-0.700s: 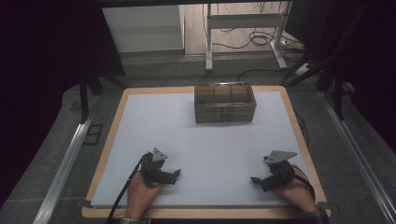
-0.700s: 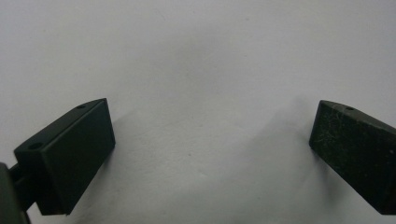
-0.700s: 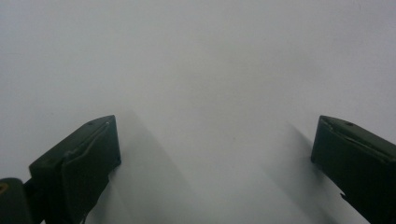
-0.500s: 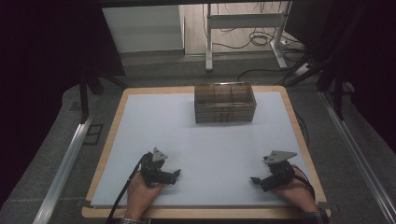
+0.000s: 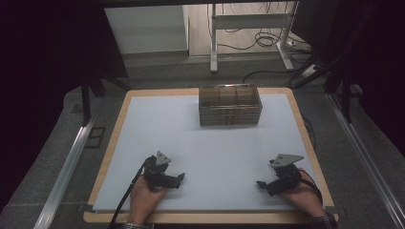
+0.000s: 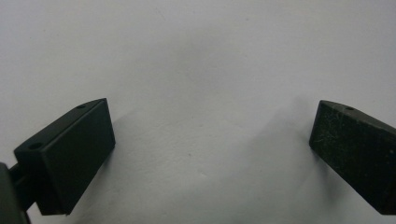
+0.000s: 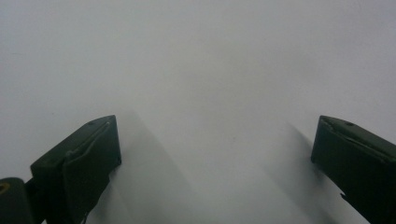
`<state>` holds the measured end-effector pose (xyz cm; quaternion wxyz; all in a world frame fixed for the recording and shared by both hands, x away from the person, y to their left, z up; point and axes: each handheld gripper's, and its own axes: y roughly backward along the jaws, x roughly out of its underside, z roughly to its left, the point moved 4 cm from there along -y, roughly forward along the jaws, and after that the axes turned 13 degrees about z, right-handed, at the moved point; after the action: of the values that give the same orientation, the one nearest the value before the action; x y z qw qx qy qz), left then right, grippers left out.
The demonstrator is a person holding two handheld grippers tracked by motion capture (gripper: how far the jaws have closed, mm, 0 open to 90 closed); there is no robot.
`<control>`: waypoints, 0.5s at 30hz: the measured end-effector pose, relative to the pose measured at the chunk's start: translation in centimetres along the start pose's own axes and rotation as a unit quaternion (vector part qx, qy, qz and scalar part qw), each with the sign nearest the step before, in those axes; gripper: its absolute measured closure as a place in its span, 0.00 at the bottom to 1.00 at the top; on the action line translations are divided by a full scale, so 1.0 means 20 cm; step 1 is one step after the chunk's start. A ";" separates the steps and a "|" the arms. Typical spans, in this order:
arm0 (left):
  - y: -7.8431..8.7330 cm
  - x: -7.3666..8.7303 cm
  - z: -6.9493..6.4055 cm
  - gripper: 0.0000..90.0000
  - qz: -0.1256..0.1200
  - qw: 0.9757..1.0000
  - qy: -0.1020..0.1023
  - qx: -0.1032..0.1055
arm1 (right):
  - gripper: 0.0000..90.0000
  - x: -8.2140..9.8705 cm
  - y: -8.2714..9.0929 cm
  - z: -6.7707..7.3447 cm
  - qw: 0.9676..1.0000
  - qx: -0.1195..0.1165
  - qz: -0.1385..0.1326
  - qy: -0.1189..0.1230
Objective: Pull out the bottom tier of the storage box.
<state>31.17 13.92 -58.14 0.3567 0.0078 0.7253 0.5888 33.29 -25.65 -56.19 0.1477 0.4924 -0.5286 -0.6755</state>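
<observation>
The left tongs (image 5: 180, 177) rest low on the white worktop (image 5: 210, 148) at about seven o'clock, jaws spread wide with nothing between them; the left gripper view looks along them at bare white surface. The right tongs (image 5: 260, 183) sit at about five o'clock, likewise spread apart and empty, their tips turned inward toward the left pair. Each is carried by a hand (image 5: 145, 198) coming in from the near edge. The thing nearest them, a clear compartmented organiser box (image 5: 230, 105), stands well apart at twelve o'clock, close to the far edge of the worktop, its lid side up and untouched; its contents are too small to tell. Judging from this layout, the work has not visibly begun: neither pair has reached toward the box, and the whole handling of it appears to lie ahead.
</observation>
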 end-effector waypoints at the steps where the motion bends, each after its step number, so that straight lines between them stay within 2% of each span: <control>1: 0.00 0.00 0.00 0.00 0.000 1.000 0.000 0.000 | 0.01 0.00 0.00 0.00 1.000 -0.001 0.000 -0.001; 9: 0.00 0.00 0.00 0.00 0.000 1.000 0.000 0.000 | 0.03 0.00 0.00 0.00 1.000 -0.002 0.001 0.001; 12: 0.00 0.00 0.00 0.00 0.000 1.000 0.000 0.000 | 0.07 -0.01 0.01 0.00 1.000 -0.001 0.001 0.004; 14: 0.00 0.00 0.00 0.00 0.000 1.000 0.000 0.000 | 0.08 -0.01 0.01 0.00 1.000 0.003 0.001 0.006; 15: 0.00 0.00 0.00 0.00 0.000 1.000 0.000 0.000 | 0.09 -0.02 0.02 0.00 1.000 0.014 0.003 0.013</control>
<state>31.18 13.93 -58.14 0.3566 0.0079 0.7253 0.5888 33.38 -25.60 -55.65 0.1494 0.5016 -0.5373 -0.6614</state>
